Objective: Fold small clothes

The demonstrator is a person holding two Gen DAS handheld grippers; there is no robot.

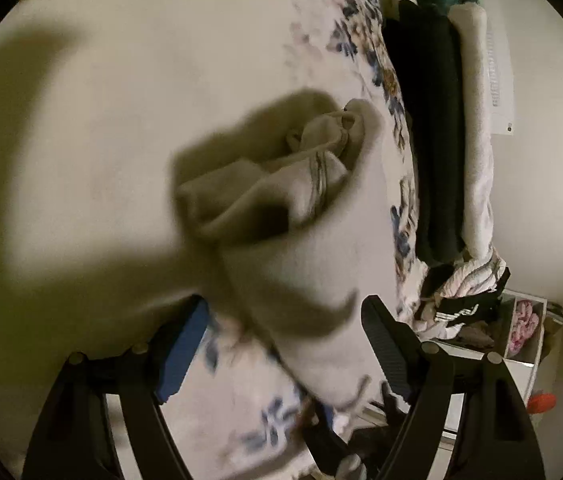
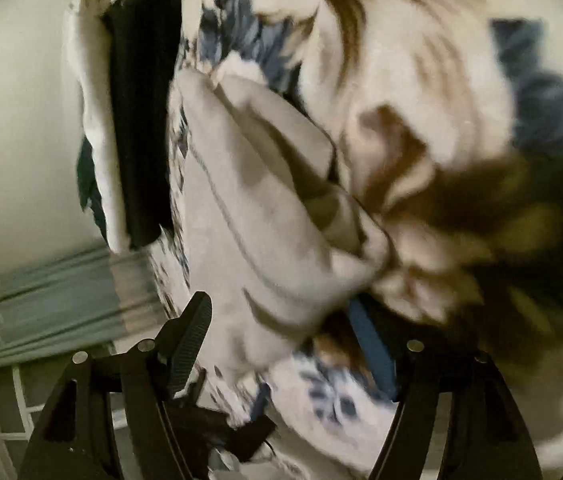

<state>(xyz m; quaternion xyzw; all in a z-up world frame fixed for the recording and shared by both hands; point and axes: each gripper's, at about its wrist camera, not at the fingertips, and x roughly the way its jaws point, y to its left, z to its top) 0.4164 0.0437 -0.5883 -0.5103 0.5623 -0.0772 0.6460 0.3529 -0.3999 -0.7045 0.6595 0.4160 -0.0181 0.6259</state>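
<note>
A small pale grey garment (image 1: 281,216) lies crumpled on a white bedspread (image 1: 121,100) with blue flowers. One end of it runs down between the fingers of my left gripper (image 1: 285,336), whose jaws stand wide apart around the cloth. In the right wrist view the same grey garment (image 2: 257,216) hangs blurred between the fingers of my right gripper (image 2: 281,332), also wide apart. A folded black cloth (image 1: 437,136) and a white cloth (image 1: 475,128) lie stacked at the bed's edge; the black cloth also shows in the right wrist view (image 2: 141,112).
A pile of unfolded clothes (image 1: 461,292) lies at the bed's right edge. A white shelf unit (image 1: 521,328) with pink cloth stands beside it. A grey curtain (image 2: 61,296) hangs at the left in the right wrist view.
</note>
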